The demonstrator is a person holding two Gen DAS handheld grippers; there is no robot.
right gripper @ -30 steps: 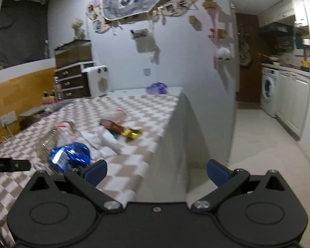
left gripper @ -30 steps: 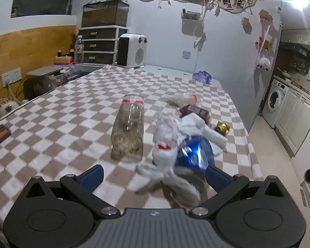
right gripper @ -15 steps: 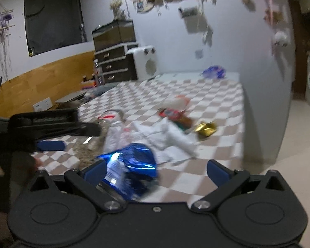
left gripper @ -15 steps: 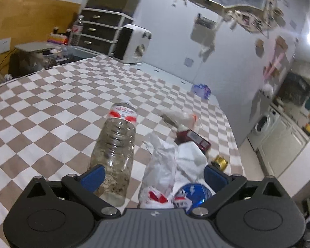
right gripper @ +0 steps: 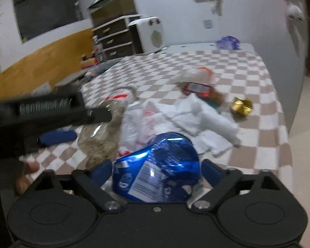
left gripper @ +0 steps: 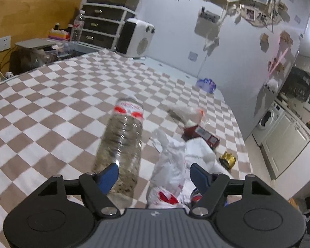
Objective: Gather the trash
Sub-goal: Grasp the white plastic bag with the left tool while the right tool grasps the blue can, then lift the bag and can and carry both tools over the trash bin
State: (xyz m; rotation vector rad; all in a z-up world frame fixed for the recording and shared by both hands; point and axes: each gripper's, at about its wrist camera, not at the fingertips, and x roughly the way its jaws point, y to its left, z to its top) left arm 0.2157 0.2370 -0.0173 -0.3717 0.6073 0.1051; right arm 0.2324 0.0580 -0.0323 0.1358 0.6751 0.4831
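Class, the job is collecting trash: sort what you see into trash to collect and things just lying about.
Trash: clear plastic bottle; white plastic bag; shiny blue foil wrapper; crumpled gold foil; red packet.
Lying about: white fan heater; dark drawer unit.

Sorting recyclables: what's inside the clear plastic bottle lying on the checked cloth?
The clear plastic bottle shows grainy brownish residue along its lower side; the rest looks empty. Its near end is hidden behind the left gripper.

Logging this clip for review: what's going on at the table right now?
A person holding two grippers is gathering litter on the checkered tablecloth. The left gripper, jaws just closing, straddles the clear bottle and white plastic bag. The right gripper, jaws just closing, brackets the blue foil wrapper. Nothing is lifted.
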